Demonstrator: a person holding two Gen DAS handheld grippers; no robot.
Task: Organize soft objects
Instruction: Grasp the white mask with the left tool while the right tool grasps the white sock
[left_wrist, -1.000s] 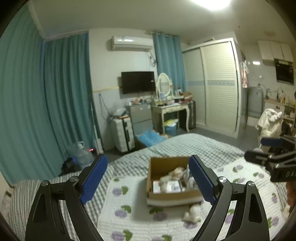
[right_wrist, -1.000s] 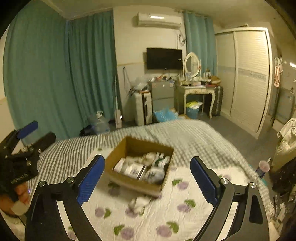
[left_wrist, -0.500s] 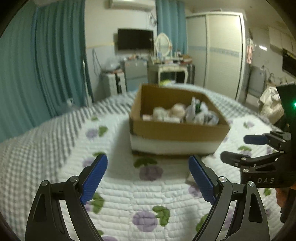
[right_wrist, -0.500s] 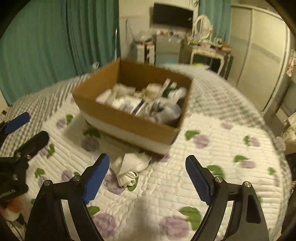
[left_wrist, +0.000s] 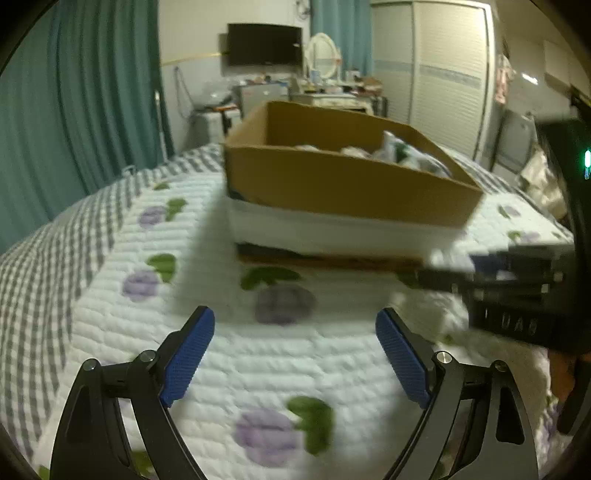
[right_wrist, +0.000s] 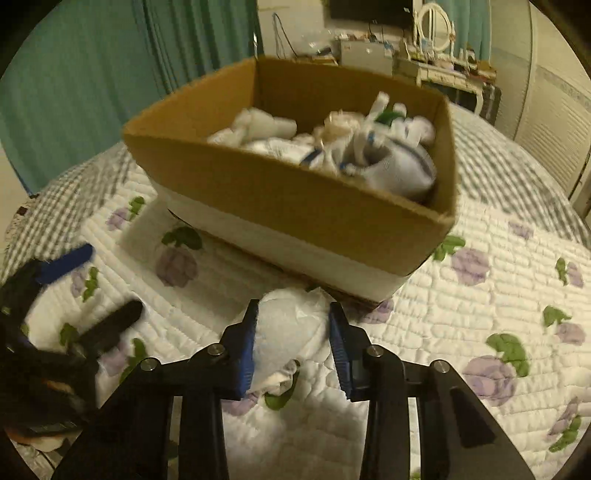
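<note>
A cardboard box with a white band holds several white soft items and stands on the flowered quilt. A white crumpled soft bundle lies on the quilt in front of the box. My right gripper has its blue pads closed in on both sides of this bundle. In the left wrist view the box is straight ahead. My left gripper is open and empty, low over the quilt. The right gripper shows blurred at the right there, over the bundle.
The left gripper shows blurred at the left of the right wrist view. The bed has a grey checked cover beyond the quilt. Teal curtains, a dresser and a wardrobe stand behind.
Both grippers have come down and forward to the box. The right gripper has narrowed from wide open onto the white bundle. The left gripper stays open.
</note>
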